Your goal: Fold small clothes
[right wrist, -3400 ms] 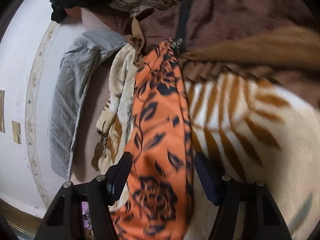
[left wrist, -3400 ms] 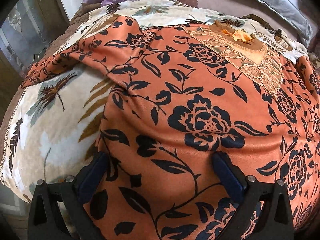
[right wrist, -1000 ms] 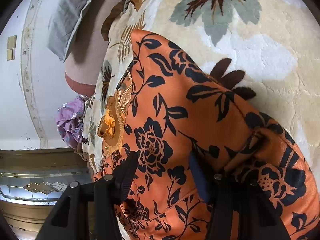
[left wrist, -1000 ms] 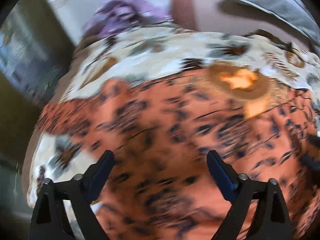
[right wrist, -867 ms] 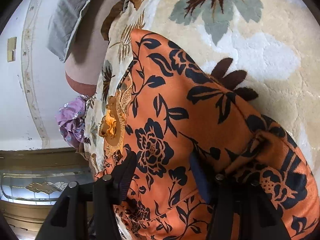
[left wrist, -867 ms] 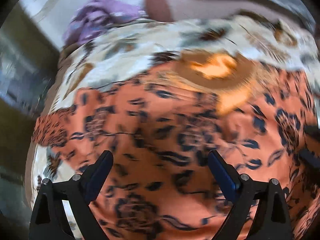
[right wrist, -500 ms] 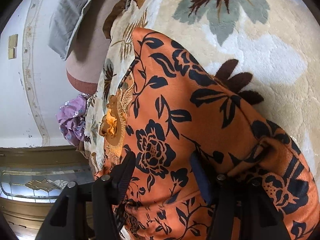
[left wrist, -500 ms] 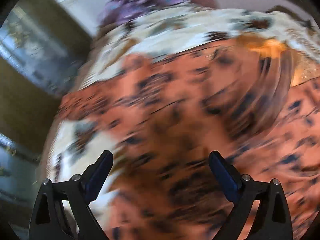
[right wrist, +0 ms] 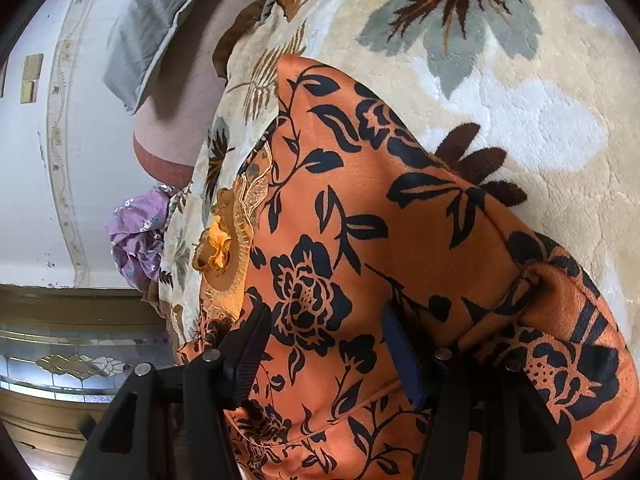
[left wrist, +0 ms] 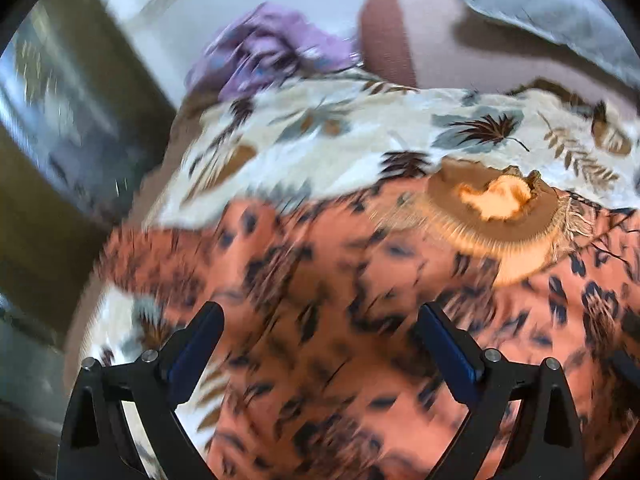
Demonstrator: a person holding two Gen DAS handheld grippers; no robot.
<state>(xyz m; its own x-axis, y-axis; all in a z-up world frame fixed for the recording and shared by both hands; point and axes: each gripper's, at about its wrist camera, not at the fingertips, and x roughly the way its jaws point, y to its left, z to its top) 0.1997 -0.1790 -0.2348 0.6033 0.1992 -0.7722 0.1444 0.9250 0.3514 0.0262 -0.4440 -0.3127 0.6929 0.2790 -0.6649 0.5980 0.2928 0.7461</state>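
An orange garment with a black flower print (left wrist: 360, 300) lies spread on a cream leaf-patterned blanket (left wrist: 360, 132). Its gold embroidered neckline (left wrist: 496, 208) points to the far side. The left wrist view is blurred by motion. My left gripper (left wrist: 316, 344) is open and empty above the garment's middle. In the right wrist view the garment (right wrist: 360, 220) has one sleeve folded in over the body at the right (right wrist: 560, 320). My right gripper (right wrist: 324, 340) is open, its fingers down on the garment and straddling the cloth.
A crumpled purple garment (left wrist: 272, 52) lies at the blanket's far left edge (right wrist: 136, 236). A grey pillow (left wrist: 540, 12) and a pink-brown bolster (left wrist: 400, 40) lie at the head of the bed. A dark wooden cabinet with glass (right wrist: 80, 360) stands beside the bed.
My left gripper swings fast over the garment, so its view sweeps sideways and blurs. My right gripper stays nearly still on the cloth, and the folded sleeve has not moved.
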